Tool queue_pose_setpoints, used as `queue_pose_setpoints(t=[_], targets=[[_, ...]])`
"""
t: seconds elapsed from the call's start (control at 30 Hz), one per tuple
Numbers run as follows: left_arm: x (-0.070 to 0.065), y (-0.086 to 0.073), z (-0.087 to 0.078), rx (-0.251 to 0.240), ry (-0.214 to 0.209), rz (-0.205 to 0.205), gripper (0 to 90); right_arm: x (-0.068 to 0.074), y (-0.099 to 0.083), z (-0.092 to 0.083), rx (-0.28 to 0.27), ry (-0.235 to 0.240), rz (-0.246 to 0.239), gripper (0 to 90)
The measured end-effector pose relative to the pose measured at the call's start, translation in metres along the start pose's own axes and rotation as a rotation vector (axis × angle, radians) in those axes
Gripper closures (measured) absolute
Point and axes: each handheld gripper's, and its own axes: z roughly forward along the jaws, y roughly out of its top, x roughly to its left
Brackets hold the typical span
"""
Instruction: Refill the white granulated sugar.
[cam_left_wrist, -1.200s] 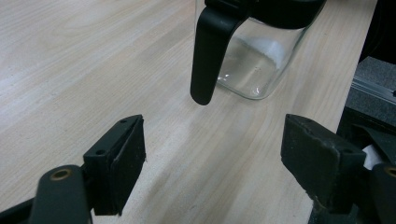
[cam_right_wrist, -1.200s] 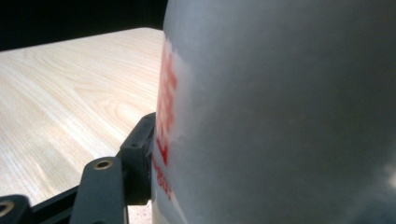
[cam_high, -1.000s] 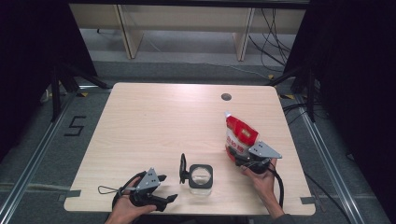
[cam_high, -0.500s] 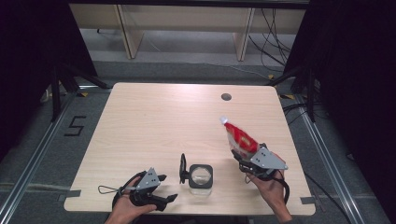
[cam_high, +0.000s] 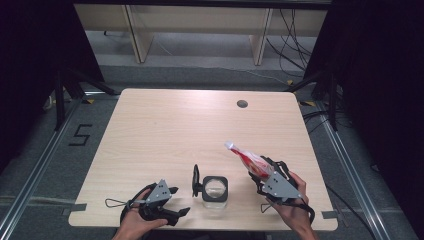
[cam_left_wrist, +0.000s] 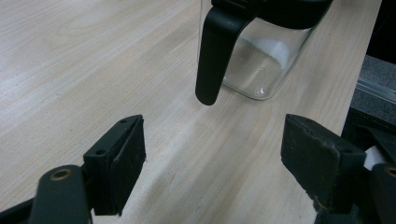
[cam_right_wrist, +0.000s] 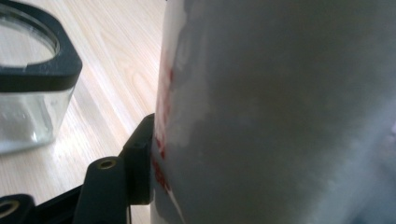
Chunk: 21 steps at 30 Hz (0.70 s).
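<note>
A clear glass jar (cam_high: 215, 189) with a black square rim stands near the table's front edge, and a black handle (cam_high: 196, 181) sticks up at its left side. My right gripper (cam_high: 258, 173) is shut on a red and white bag (cam_high: 246, 157), held off the table and tilted with its top toward the upper left, right of the jar. In the right gripper view the bag (cam_right_wrist: 280, 112) presses against one black finger (cam_right_wrist: 140, 158), with the jar (cam_right_wrist: 28, 93) at the left. My left gripper (cam_left_wrist: 215, 140) stands open and empty, facing the jar (cam_left_wrist: 261, 65) and its handle (cam_left_wrist: 215, 51).
The light wooden table (cam_high: 175, 130) has a dark round cable hole (cam_high: 242, 104) at its back right. My left gripper (cam_high: 179, 201) lies on the table at the front left. Dark floor, rails and cables surround the table.
The right gripper has lifted the bag off the table, drawn it toward the front edge and tipped its top to the left. The left gripper and the jar have not moved.
</note>
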Motion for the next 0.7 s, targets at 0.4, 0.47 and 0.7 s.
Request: queue_pose_setpoints(t=[0.4, 0.47, 0.7], targets=[[-0.002, -0.001, 0.001, -0.007, 0.002, -0.041, 21.5, 0.014, 0.007, -0.025, 0.071, -0.071, -0.275, 40.6], [-0.002, -0.001, 0.000, -0.004, 0.010, -0.043, 21.5, 0.017, 0.008, -0.030, 0.087, -0.084, -0.352, 40.6], [-0.002, -0.001, 0.000, -0.007, 0.007, -0.041, 21.5, 0.034, 0.006, -0.036, 0.133, -0.099, -0.489, 40.8]])
